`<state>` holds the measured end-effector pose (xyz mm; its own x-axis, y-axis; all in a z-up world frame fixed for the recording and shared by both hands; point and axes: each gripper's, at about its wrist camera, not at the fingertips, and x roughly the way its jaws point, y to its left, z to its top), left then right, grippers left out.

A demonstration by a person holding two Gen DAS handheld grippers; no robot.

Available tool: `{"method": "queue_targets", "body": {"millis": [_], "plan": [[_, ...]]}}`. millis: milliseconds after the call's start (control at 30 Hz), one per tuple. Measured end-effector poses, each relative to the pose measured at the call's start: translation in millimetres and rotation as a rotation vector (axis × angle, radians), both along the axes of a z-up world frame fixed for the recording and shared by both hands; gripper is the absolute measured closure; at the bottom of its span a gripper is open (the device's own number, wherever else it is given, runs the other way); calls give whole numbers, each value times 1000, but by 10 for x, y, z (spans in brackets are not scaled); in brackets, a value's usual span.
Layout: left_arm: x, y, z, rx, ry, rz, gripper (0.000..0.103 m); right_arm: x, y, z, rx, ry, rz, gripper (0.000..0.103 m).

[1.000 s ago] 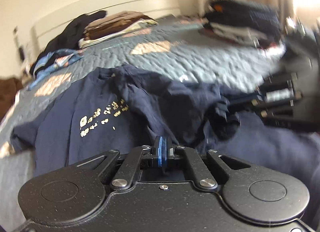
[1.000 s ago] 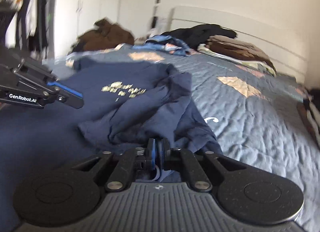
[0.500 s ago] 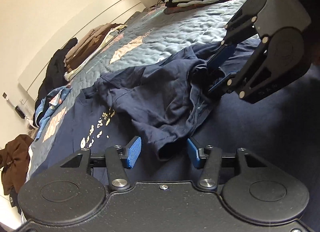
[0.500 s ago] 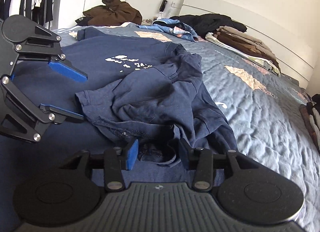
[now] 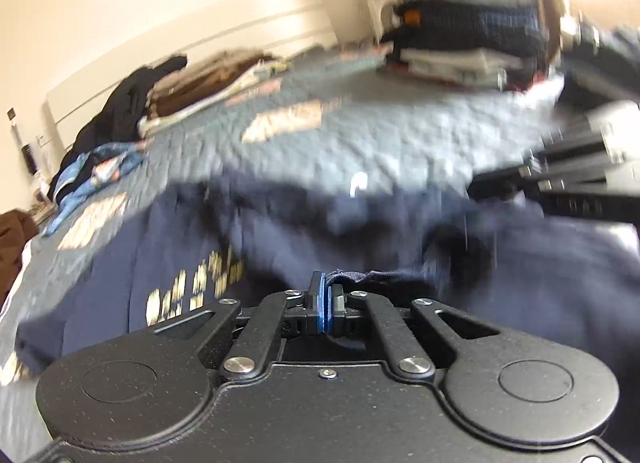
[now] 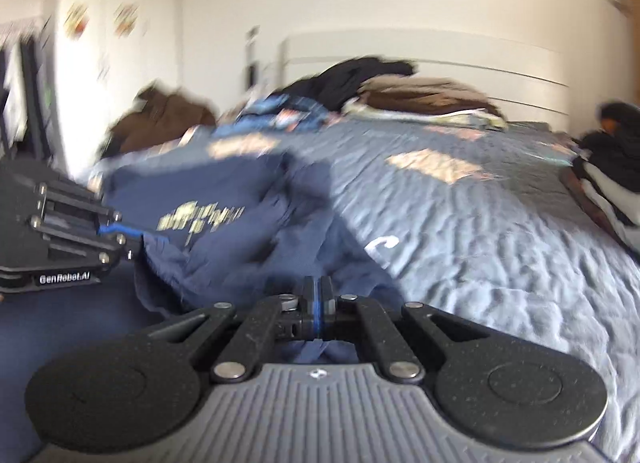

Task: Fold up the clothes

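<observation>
A navy T-shirt with a gold print [image 5: 192, 287] lies rumpled on the bed; it also shows in the right wrist view [image 6: 208, 215]. My left gripper [image 5: 325, 291] is shut on a fold of the shirt's navy fabric, and it shows from the side in the right wrist view [image 6: 132, 237]. My right gripper [image 6: 317, 295] is shut on the shirt's fabric, which bunches under the jaws. It shows blurred at the right edge of the left wrist view [image 5: 560, 179]. Both views are motion-blurred.
The bed has a grey-blue quilted cover [image 6: 460, 231]. Piles of clothes lie by the white headboard [image 5: 192, 91] and a folded stack stands at the far right [image 5: 460, 43]. A brown garment [image 6: 160, 119] lies at the left side near the wardrobe.
Half a second ago both grippers were open around bunched fabric. Now both are shut on it and have swung up, with the views level and blurred.
</observation>
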<state>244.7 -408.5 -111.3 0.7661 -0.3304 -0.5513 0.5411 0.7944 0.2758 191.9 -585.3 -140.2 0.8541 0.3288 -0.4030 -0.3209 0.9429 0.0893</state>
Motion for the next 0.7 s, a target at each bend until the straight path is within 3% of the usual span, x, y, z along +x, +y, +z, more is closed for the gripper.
{"method": "queue_targets", "body": {"millis": [200,367,433,600,700], "plan": [[738,-797,550,-27,10,-128,102,45,-611,50,275,-11,-236,103],[1411,-1643,829,-22,41,-218,102,14,-966,63,374,-23,-324,102],[1649,-1978,826,-1,44,-230,102,9,-1070,65,406,-18,-324,102],[2063,-2659,466,55,93,-254,102,18,-1202,76,420,-22,-352,101],[2269,-2911,75,120,164,-210,100,-21,-1280,99,419,-37,-379,100]]}}
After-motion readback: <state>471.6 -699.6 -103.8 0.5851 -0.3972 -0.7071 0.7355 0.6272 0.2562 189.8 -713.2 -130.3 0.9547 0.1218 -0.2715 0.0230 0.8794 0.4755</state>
